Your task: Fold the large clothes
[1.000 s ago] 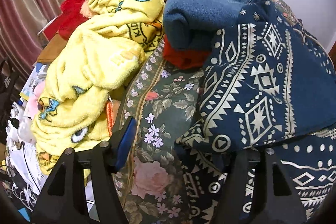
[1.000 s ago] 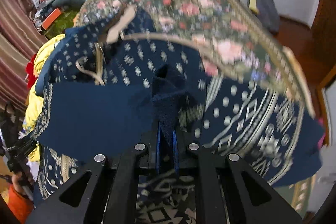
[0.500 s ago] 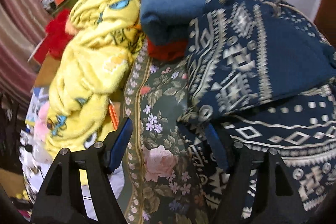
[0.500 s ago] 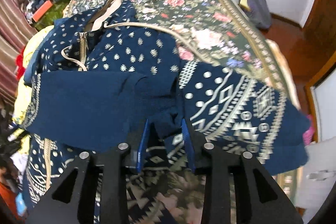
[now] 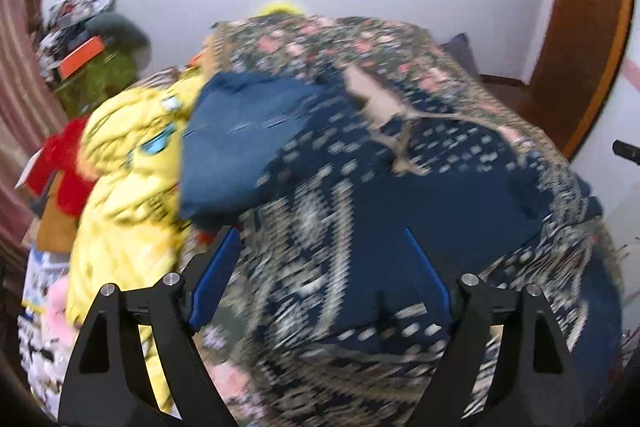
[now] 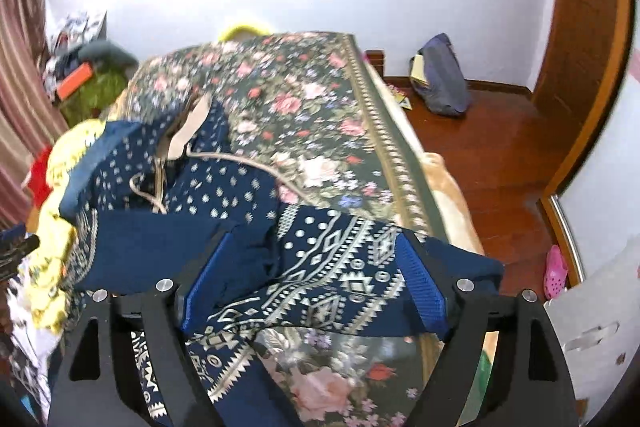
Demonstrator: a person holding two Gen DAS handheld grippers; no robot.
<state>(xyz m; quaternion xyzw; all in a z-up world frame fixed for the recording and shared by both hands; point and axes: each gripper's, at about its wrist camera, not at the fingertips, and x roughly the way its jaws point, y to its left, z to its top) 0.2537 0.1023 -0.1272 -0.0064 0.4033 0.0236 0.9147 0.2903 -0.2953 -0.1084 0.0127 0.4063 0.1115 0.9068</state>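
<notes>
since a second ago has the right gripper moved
Yes. The right gripper has pulled up and back from the navy patterned garment: the floral bedspread looks farther off, and its fingers, which pinched a fold, have just been opening and hold nothing.

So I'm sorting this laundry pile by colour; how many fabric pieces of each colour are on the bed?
Navy patterned garment: 1
Plain blue folded cloth: 1
Yellow fleece cartoon blanket: 1
Red fabric: 1
Dark green floral bedspread: 1
Total: 5
</notes>
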